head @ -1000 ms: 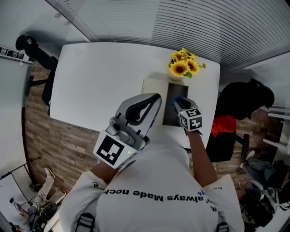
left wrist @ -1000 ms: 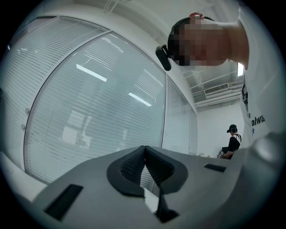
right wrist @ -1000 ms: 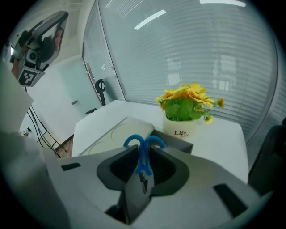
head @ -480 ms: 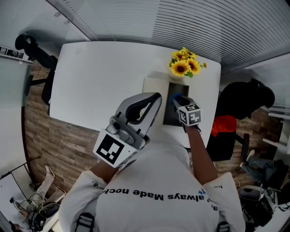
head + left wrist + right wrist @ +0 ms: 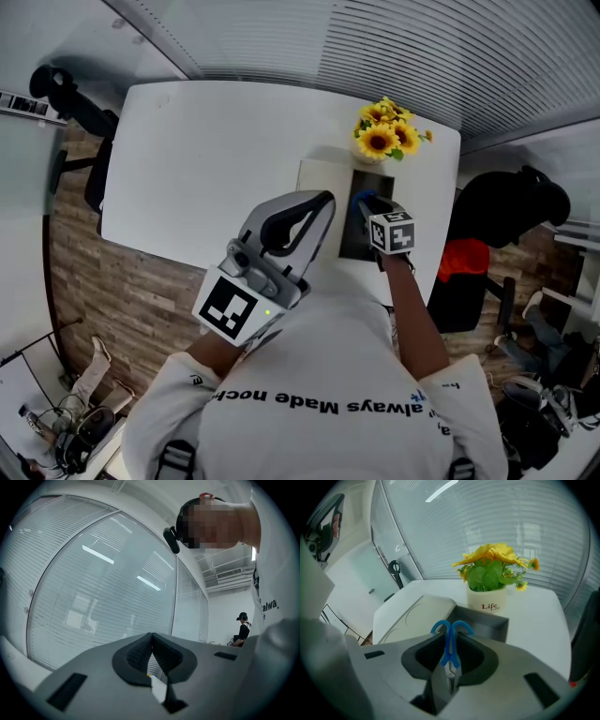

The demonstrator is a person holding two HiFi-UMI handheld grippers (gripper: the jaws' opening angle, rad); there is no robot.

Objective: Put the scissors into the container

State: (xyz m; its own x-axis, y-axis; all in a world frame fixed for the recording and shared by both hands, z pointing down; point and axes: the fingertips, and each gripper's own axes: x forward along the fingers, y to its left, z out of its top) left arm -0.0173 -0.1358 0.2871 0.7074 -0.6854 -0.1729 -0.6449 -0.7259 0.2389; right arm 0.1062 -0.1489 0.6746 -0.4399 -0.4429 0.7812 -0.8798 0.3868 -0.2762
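Blue-handled scissors [image 5: 451, 631] stick out handles-first from my right gripper [image 5: 450, 641], which is shut on them at the blades. They hang just above the near rim of the open dark grey container [image 5: 486, 620]. In the head view the right gripper [image 5: 366, 206] sits over the container [image 5: 352, 240] with the scissors [image 5: 360, 198] showing blue at its tip. My left gripper [image 5: 298, 217] is raised near the person's chest, well off the table. In the left gripper view the left gripper [image 5: 151, 638] is shut with nothing held and points at a glass wall.
A white lid [image 5: 415, 616] lies flat against the container's left side. A white pot of sunflowers [image 5: 488, 597] stands just behind the container, near the table's far edge [image 5: 281, 86]. An office chair [image 5: 80, 117] is at the left, a dark chair [image 5: 506, 211] at the right.
My right gripper has moved a little forward toward the flowers with the scissors in it. The left gripper has stayed where it was.
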